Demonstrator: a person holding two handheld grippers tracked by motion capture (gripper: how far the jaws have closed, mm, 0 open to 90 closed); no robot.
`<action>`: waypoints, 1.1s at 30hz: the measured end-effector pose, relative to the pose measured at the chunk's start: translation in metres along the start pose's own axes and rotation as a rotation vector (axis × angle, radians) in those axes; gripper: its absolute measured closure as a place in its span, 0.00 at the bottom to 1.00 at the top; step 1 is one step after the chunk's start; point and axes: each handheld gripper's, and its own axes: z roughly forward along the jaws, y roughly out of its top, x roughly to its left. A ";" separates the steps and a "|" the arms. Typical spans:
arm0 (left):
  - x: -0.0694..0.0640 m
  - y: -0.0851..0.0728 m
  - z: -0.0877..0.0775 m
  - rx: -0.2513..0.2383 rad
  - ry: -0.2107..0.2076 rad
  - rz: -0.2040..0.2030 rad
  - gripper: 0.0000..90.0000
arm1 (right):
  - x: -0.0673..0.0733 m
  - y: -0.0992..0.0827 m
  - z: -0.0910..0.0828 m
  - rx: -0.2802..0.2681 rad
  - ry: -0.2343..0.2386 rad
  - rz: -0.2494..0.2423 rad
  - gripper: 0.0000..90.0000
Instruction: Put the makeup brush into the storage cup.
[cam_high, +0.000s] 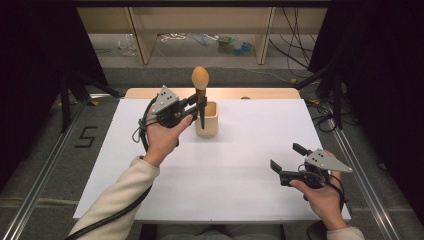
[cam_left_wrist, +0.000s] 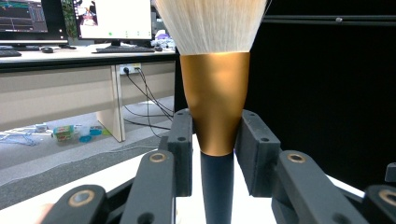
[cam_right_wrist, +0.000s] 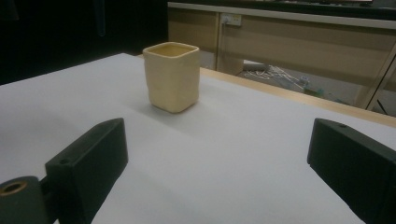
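Up close, the left tool (cam_left_wrist: 215, 154) has its two black jaws clamped on a makeup brush (cam_left_wrist: 215, 93), one pad on each side where the gold ferrule narrows into the dark handle. The brush stands upright, pale bristles fanning out at the top edge. White table (cam_left_wrist: 154, 168) shows below. Beyond it, a desk (cam_left_wrist: 70, 84) with monitors (cam_left_wrist: 114, 18), cables hanging underneath, and small clutter on the floor.

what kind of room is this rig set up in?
Probably a lab or office workspace rigged for recording. Computer monitors stand on a desk behind, loose cables run over the floor, and the white table sits between dark curtains and floor rails.
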 end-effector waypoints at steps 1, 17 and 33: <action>0.000 0.000 0.000 0.000 0.000 0.000 0.76 | 0.000 0.000 0.000 0.000 0.001 0.000 0.07; 0.000 0.002 0.004 -0.010 -0.001 -0.002 0.76 | 0.000 0.000 0.000 0.003 0.001 -0.001 0.07; 0.001 0.003 0.007 -0.016 -0.002 0.000 0.76 | 0.000 0.000 -0.001 0.009 0.002 -0.001 0.07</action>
